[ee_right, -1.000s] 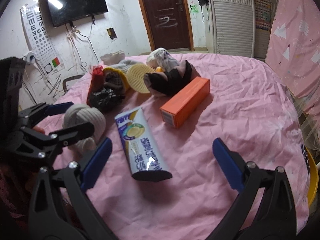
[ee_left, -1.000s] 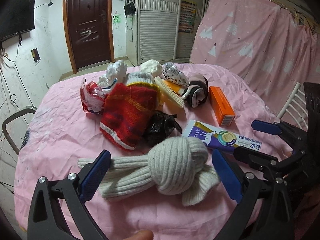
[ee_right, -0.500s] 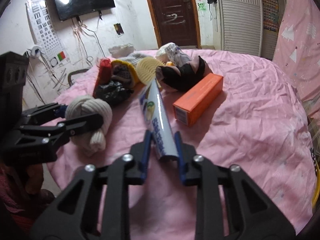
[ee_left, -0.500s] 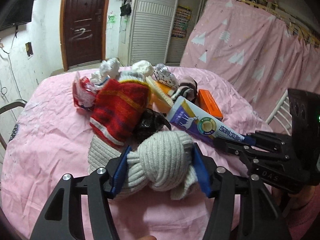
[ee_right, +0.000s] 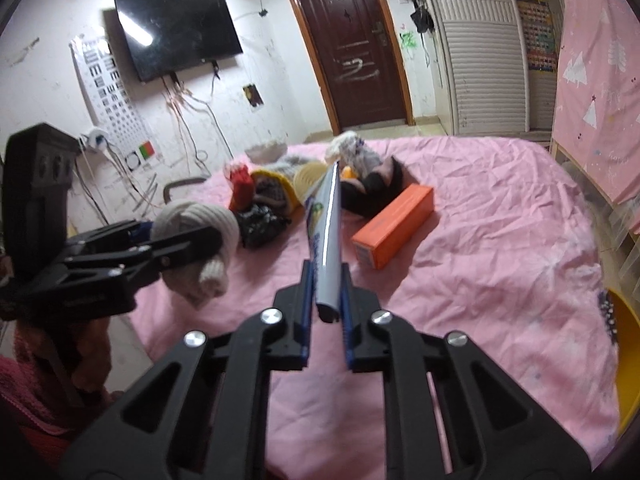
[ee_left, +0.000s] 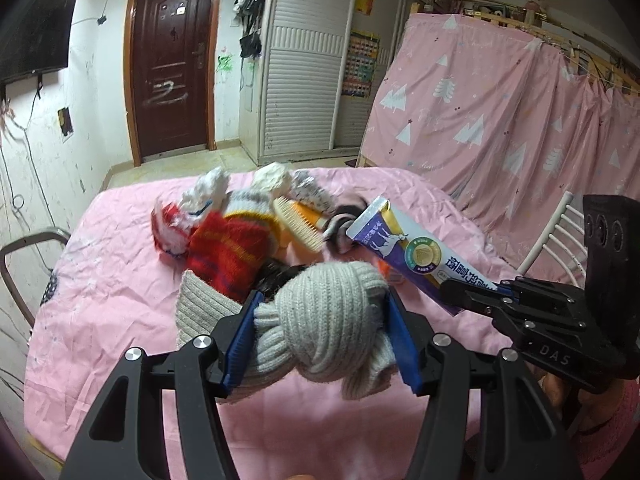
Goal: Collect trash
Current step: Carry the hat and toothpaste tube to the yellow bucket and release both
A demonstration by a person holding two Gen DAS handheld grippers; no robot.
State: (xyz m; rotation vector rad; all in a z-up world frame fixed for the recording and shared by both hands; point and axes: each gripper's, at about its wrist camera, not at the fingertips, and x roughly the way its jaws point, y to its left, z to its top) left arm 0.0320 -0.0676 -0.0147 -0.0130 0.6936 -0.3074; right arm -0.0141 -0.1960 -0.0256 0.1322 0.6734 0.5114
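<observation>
A knotted grey knit bundle [ee_left: 332, 320] hangs just above the pink tablecloth [ee_left: 100, 320], and my left gripper [ee_left: 322, 300] is shut on its sides. From the right wrist view the same bundle [ee_right: 192, 220] sits in the left gripper [ee_right: 180, 240] at the left. My right gripper [ee_right: 326, 272] is shut on the flat end of a purple-and-white toothpaste tube [ee_right: 326, 232], which is raised and points away over the table. The left wrist view shows the tube [ee_left: 412, 252] slanting up from the right gripper [ee_left: 468, 292].
An orange box [ee_right: 394, 224] lies right of the tube. Behind are a black crumpled bag [ee_right: 260, 226], a red knit sock [ee_left: 228, 252], a brush [ee_left: 300, 228], white crumpled paper [ee_left: 208, 194] and a red wrapper [ee_left: 168, 228]. Chairs [ee_left: 24, 248] flank the table.
Both grippers went from wide open to shut, the left on the knit bundle and the right on the toothpaste tube. Both things have been lifted off the cloth.
</observation>
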